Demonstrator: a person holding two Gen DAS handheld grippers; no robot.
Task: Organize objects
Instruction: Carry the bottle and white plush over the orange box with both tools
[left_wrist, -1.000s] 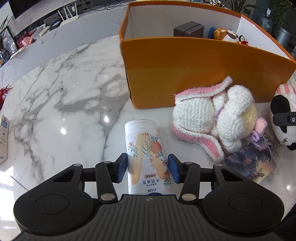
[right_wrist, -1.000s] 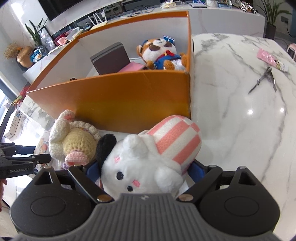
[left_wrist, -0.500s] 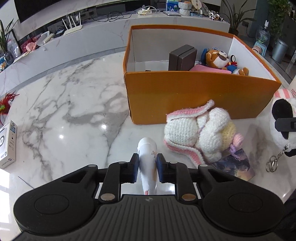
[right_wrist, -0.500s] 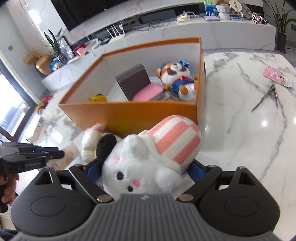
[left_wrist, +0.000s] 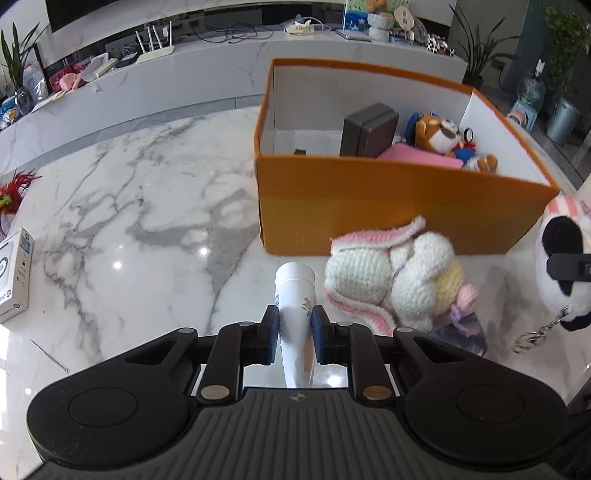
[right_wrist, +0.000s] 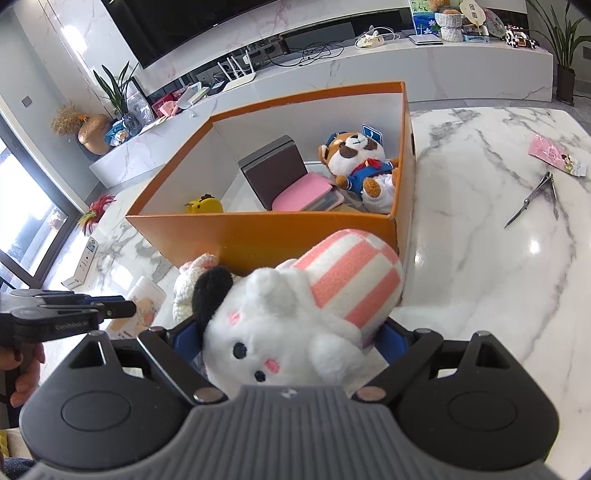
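Observation:
My left gripper is shut on a white peach-printed bottle and holds it above the marble table, short of the orange box. My right gripper is shut on a white plush toy with a pink striped body, held up in front of the box's near wall. The plush also shows at the right edge of the left wrist view. A crocheted white and pink bunny lies on the table between the two grippers, on top of a dark card.
The box holds a dark case, a pink pouch, a fox plush and a yellow item. A white carton lies at the left. Scissors and a pink packet lie at the right.
My left gripper closed on the bottle and lifted it off the table. My right gripper rose with the plush, so the box's inside now shows more.

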